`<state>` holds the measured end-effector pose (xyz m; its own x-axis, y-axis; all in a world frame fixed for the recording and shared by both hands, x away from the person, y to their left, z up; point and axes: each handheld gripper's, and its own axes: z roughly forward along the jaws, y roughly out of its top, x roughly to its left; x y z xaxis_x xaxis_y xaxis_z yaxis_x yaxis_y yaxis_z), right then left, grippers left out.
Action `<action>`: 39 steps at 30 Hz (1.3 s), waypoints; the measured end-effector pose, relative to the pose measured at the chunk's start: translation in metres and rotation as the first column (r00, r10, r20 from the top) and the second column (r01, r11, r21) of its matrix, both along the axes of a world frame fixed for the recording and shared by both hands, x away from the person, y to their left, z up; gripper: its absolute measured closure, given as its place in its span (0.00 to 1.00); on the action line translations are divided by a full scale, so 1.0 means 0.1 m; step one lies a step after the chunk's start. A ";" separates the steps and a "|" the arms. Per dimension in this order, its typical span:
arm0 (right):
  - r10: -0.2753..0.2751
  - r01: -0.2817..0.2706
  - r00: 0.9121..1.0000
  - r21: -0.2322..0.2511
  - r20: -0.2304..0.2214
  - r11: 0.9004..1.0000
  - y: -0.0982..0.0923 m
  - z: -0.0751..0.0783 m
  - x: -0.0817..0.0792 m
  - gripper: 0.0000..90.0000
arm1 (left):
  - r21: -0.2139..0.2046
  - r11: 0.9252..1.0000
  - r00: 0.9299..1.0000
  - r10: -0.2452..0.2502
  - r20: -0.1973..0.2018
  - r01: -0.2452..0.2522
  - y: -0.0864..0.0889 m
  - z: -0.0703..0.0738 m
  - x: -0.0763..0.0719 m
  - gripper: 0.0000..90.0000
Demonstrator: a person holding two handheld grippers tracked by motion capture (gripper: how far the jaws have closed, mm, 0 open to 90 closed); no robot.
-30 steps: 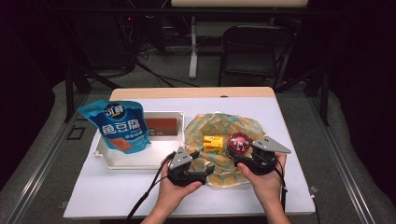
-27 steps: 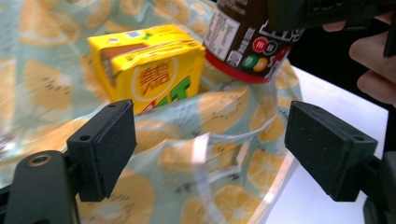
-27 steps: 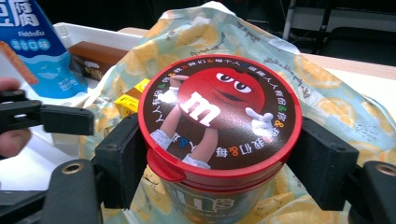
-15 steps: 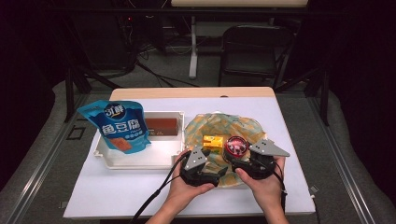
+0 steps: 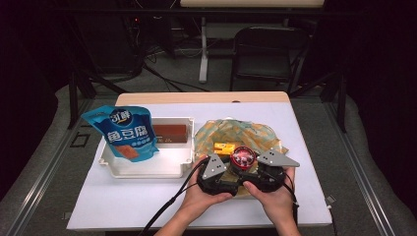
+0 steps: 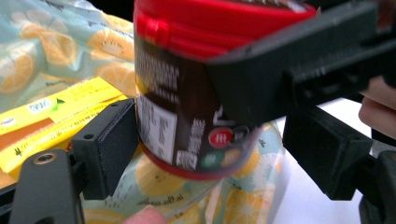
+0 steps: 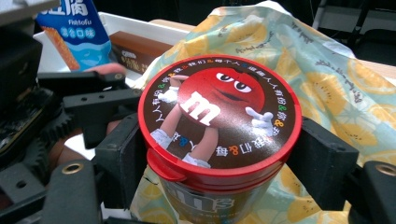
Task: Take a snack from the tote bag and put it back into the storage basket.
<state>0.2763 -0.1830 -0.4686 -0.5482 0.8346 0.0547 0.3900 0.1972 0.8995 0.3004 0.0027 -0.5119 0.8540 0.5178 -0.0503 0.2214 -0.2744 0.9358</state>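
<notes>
1. the right gripper point(image 5: 246, 164) sits low over the near edge of the lemon-print cloth point(image 5: 255, 132), held from below by the person's right hand point(image 5: 273, 194), forearm coming in from the bottom of the high view.
2. its jaws are clamped on the candy tub point(image 7: 219, 140), one pad on each side just under the red lid; the tub stands upright, lifted a little above the cloth, lid facing up.
3. the left gripper point(image 5: 223, 169) is held just beside the right one, almost touching it, in the left hand point(image 5: 206, 194), pointing across toward the tub.
4. in the left gripper view its jaws stand apart around the tub's lower half point(image 6: 187, 126): the left pad lies against the label, the right pad is clear of it, so they are not gripping. these jaws have just been closing a little with the tub between them.
5. a yellow packet point(image 5: 225, 146) lies on the cloth just behind the tub.
6. the white tray point(image 5: 147, 167) with a blue pouch point(image 5: 125, 132) stands to the left on the bench point(image 5: 123, 201).
</notes>
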 end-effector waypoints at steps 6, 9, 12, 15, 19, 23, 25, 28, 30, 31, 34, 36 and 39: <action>0.028 -0.028 1.000 0.003 -0.006 1.000 0.06 -0.01 -0.01 0.28 | 0.009 1.000 1.000 0.010 0.009 -0.010 0.00 -0.01 0.02 0.22; 0.040 -0.040 0.999 -0.006 -0.013 0.999 0.08 -0.01 -0.01 0.28 | 0.009 1.000 1.000 0.028 0.013 -0.028 -0.01 -0.02 0.02 0.23; 0.048 -0.048 0.999 -0.002 -0.016 0.999 0.09 -0.01 -0.01 0.28 | 0.006 1.000 1.000 0.010 0.011 -0.010 0.00 -0.03 0.03 0.25; 0.051 -0.051 0.999 -0.001 -0.018 0.999 0.09 -0.01 -0.01 0.28 | 0.017 1.000 1.000 0.000 0.014 0.000 0.01 -0.03 0.03 0.27; 0.057 -0.057 0.998 0.000 -0.009 0.998 0.10 -0.02 -0.02 0.28 | 0.017 1.000 1.000 0.002 0.023 -0.003 0.02 -0.01 0.02 0.28; 0.067 -0.067 0.998 0.004 0.007 0.998 0.11 -0.01 -0.03 0.28 | 0.002 1.000 1.000 0.004 0.013 -0.004 0.04 0.01 0.01 0.29; 0.072 -0.073 0.997 0.014 0.005 0.997 0.11 -0.01 -0.03 0.27 | 0.001 1.000 1.000 0.006 0.001 -0.006 0.05 0.01 0.00 0.29; 0.107 -0.107 0.994 0.038 0.001 0.994 0.10 -0.02 -0.01 0.23 | -0.009 1.000 1.000 0.015 -0.022 -0.016 0.08 0.01 0.01 0.29; 0.118 -0.118 0.993 0.046 0.011 0.992 0.10 -0.02 -0.02 0.20 | -0.003 0.999 0.999 0.038 -0.028 -0.038 0.10 0.01 0.01 0.29; 0.120 -0.120 0.993 0.042 0.019 0.992 0.10 -0.01 -0.03 0.20 | -0.003 1.000 0.999 0.025 -0.032 -0.025 0.12 0.02 0.02 0.29; 0.127 -0.128 0.992 0.078 0.026 0.989 0.08 0.01 -0.03 0.18 | -0.006 1.000 0.999 0.030 -0.036 -0.030 0.15 0.02 0.03 0.29; 0.126 -0.130 0.991 0.097 0.043 0.987 0.04 0.03 -0.04 0.18 | 0.003 0.999 0.998 0.050 -0.032 -0.050 0.17 0.01 0.02 0.29; 0.113 -0.119 0.992 0.111 0.063 0.987 0.00 0.06 -0.05 0.18 | -0.001 0.998 0.998 0.056 -0.031 -0.056 0.24 0.01 0.02 0.29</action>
<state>0.2711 -0.1833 -0.4624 -0.6459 0.7552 0.1123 0.3189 0.1332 0.9384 0.3020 0.0266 -0.5109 0.8217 0.5646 -0.0771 0.2654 -0.2594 0.9286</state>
